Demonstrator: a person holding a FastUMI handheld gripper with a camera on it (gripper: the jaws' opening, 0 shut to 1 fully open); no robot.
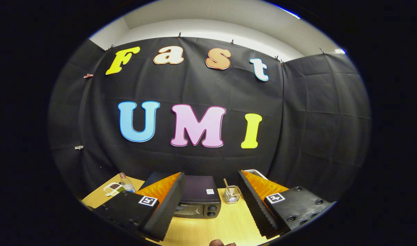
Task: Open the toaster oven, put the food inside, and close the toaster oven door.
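Toaster oven [198, 201] shut on table [228, 225], beyond gripper [211, 205], jaws wide apart, holding nothing, wire basket [232, 194] beside oven.

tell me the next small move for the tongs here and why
Probably lower the open tongs forward toward the front of the black toaster oven. The oven sits on the light wooden table beyond the fingers, its door looks closed, and the fingers are spread wide with nothing between them, so reaching the door comes first.
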